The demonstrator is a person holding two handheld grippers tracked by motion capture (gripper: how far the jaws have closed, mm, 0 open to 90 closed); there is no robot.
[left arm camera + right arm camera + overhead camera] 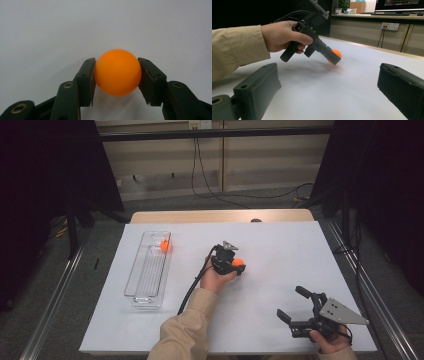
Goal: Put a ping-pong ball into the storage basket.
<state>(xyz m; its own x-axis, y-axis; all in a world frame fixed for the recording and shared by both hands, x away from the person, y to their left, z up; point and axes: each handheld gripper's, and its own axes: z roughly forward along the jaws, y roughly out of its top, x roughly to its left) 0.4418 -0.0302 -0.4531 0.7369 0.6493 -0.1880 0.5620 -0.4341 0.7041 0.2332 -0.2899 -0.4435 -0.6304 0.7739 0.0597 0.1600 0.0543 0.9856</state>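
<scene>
An orange ball [238, 262] sits between the jaws of my left gripper [239, 266] near the middle of the white sheet [280, 245]. In the left gripper view both pads press the ball [117, 72] at its sides, so the left gripper [116, 61] is shut on it. The right gripper view shows that ball [336, 53] low over the sheet; I cannot tell if it touches. A second orange ball [164, 246] lies at the far end of a clear tray [145, 287] on the left. My right gripper [291, 302] rests near the front right, wide open and empty.
The clear tray runs lengthwise along the sheet's left side. A wooden table edge [220, 216] shows beyond the sheet. Metal rails [55, 290] flank the table. The left gripper's cable [192, 287] trails back along the sleeve.
</scene>
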